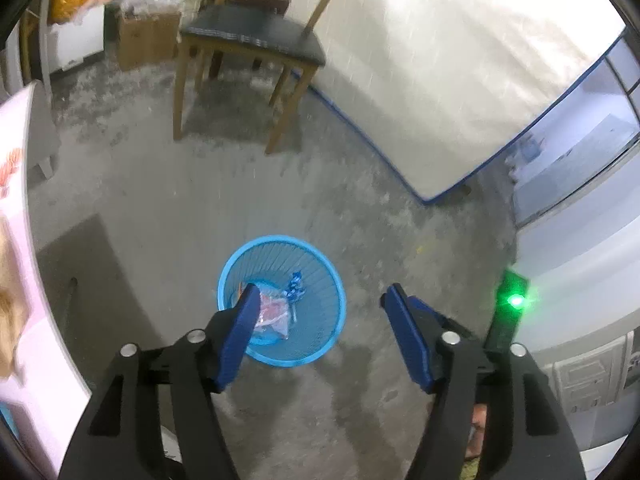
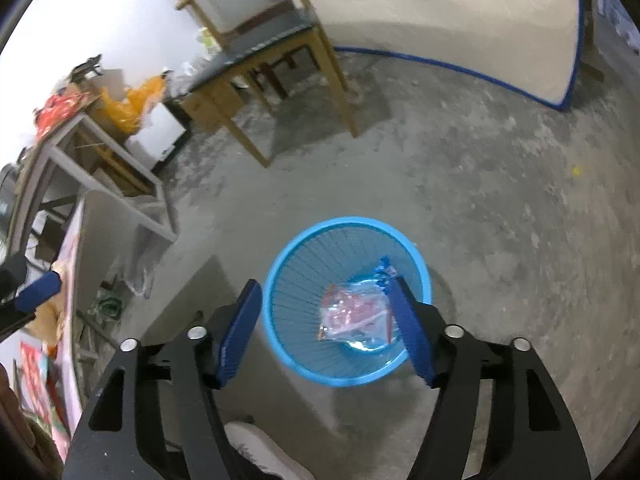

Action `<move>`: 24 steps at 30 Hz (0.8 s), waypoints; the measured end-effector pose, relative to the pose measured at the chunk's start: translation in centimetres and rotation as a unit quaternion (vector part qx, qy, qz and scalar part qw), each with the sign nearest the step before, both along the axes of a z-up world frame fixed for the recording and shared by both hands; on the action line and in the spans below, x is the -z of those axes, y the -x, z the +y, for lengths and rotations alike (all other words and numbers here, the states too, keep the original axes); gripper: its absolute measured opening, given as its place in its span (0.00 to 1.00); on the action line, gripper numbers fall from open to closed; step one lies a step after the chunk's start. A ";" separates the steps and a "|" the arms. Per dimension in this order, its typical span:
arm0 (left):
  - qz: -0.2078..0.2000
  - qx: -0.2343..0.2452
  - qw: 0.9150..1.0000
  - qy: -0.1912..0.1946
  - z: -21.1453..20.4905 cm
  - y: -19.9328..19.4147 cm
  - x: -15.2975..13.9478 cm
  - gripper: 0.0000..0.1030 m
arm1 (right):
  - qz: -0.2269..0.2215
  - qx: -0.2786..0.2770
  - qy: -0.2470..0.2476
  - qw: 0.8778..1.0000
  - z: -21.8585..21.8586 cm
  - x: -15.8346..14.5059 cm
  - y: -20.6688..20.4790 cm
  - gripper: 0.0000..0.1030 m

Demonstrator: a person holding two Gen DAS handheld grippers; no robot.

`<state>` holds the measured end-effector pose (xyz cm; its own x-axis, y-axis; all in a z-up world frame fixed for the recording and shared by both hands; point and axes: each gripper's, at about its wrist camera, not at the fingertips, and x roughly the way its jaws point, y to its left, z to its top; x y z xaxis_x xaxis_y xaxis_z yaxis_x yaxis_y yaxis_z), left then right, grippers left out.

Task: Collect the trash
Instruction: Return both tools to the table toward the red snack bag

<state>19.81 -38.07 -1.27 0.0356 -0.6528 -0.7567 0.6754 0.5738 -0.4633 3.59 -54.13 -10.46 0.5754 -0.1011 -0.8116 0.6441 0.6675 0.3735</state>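
Both of your grippers hang over a blue mesh wastebasket (image 2: pixel 347 302) standing on a rough grey concrete floor (image 2: pixel 500 208). Your left gripper (image 1: pixel 320 300) has its blue-padded jaws spread wide with nothing between the pads; seen through the gap, the basket (image 1: pixel 281 300) sits below and slightly to the left, and the left pad overlaps its rim in the view. Your right gripper (image 2: pixel 324 296) is likewise spread apart and empty — its pads frame the basket from either side without touching it.

The trash lies inside the basket: a clear plastic packet with red and pink print (image 2: pixel 354 314) rests on the bottom, and a small blue-and-white wrapper (image 2: pixel 384 270) leans against the inner wall just beside it. From the left wrist view the same packet (image 1: pixel 274 314) and wrapper (image 1: pixel 295 286) show on the basket's floor.

Beyond the basket stands a wooden chair with a dark seat (image 1: pixel 252 36), and behind it a white mattress edged in blue (image 1: pixel 420 80) leans upright. At the left of the right wrist view, a metal-framed table (image 2: pixel 100 160) carries orange bags and cartons — too blurred to tell apart. The toe of a pale shoe (image 2: pixel 264 452) shows at the lower edge, between your right gripper's arms.
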 end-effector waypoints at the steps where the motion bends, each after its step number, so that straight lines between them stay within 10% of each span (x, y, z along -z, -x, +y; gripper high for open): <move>1: -0.007 -0.005 1.000 0.012 1.5 0.6 -0.9 0.67 | -0.009 -0.009 0.003 1.000 0.8 -0.8 0.3 0.67; 14: -0.128 -0.087 0.987 0.043 21.4 7.0 -6.7 0.79 | -0.100 -0.159 -0.033 0.982 10.5 -9.2 -0.9 0.77; 24: -0.135 -0.254 0.956 0.057 38.2 8.6 -2.3 0.79 | -0.114 -0.278 -0.046 0.953 20.0 -11.0 -5.2 0.77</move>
<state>11.19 0.14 1.06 0.5543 -0.5776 -0.5993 0.4274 0.8154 -0.3905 8.74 -34.12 0.57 0.6814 0.3360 -0.6502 0.0964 0.8395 0.5348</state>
